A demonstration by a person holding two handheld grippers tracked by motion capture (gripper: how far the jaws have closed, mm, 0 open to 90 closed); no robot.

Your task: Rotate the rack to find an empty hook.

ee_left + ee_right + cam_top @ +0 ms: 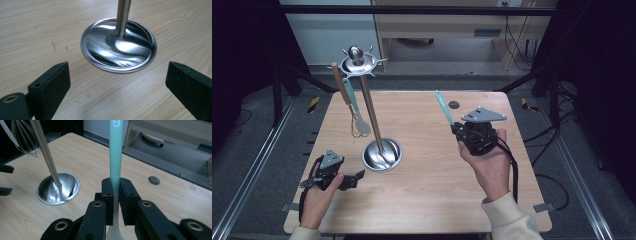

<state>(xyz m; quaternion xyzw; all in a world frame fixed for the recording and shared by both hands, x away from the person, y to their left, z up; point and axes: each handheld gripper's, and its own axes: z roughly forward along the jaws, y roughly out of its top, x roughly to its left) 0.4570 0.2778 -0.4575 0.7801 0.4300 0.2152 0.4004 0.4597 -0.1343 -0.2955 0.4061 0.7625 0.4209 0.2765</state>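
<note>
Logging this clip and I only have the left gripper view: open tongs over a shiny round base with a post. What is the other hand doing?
Observer: The right tongs are shut on a teal-handled utensil, raised above the table.
Operator: What does the post carry?
Observer: At its top the stand has a ring of hooks; a whisk with a wooden handle hangs from it.
Operator: How close are the left tongs to the base?
Observer: The left tongs sit low, just left of the base, not touching.
</note>
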